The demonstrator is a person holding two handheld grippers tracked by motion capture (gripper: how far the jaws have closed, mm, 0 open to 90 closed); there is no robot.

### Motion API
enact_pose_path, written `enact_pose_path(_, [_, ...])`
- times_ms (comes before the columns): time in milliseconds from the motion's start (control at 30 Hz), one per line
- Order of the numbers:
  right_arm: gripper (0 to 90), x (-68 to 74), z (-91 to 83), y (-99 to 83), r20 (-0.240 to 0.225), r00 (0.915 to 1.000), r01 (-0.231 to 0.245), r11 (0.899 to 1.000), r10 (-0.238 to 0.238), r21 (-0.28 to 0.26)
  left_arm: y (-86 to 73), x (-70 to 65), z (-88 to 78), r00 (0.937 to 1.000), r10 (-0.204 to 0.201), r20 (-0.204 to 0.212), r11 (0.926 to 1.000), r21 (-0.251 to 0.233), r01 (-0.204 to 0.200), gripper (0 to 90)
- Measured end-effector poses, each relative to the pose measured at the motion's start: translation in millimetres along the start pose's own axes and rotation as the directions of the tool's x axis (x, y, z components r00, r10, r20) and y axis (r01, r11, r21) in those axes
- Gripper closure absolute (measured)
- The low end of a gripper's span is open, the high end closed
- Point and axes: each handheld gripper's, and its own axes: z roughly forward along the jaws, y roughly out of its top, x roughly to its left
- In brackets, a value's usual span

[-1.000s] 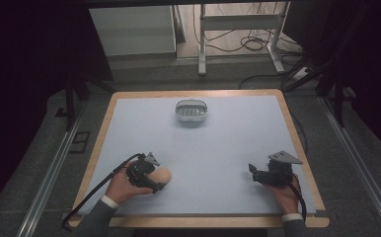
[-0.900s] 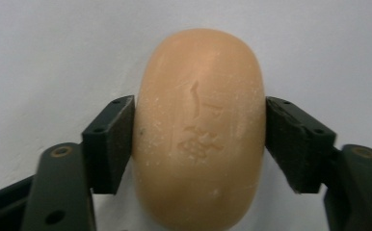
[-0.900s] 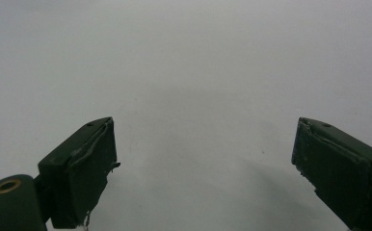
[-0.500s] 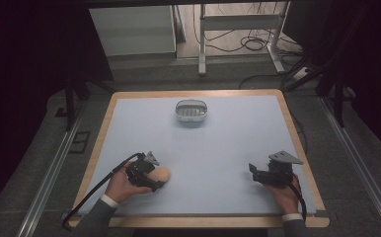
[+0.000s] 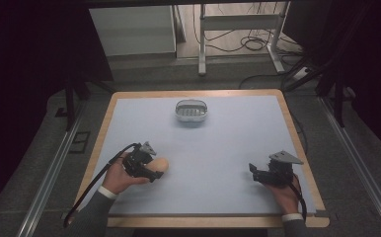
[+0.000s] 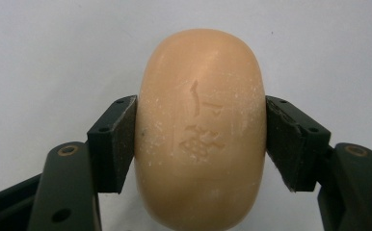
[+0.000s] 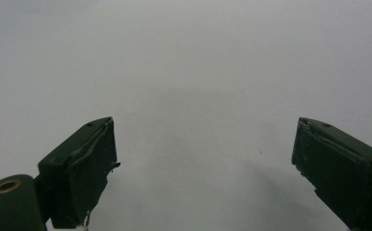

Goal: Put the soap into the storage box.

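The left gripper [image 6: 201,139] has just closed its jaws on the peach oval soap bar [image 6: 201,130] (stamped face up), at the table's [image 5: 228,148] seven o'clock; the right gripper [image 7: 203,159] stands open.

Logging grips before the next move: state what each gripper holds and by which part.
The left gripper is shut on the soap, pads pressing its two long sides at mid-length. The right gripper is open and holds nothing.
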Motion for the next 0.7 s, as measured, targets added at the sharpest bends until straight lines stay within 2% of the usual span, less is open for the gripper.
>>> enact_pose_path(467, [8.5,-0.4,-0.1,0.0,-0.001,1.0000,-0.004,1.000,0.004,-0.002,13.7,8.0,-3.3,1.0000,0.000,0.005,0.9998,-0.020,0.000,32.8])
enact_pose_path(700, [8.5,-0.1,0.2,0.0,0.000,1.0000,-0.004,1.000,0.004,0.000,23.9,13.6,-6.0,1.0000,0.002,-0.008,0.9996,-0.028,-0.002,32.8])
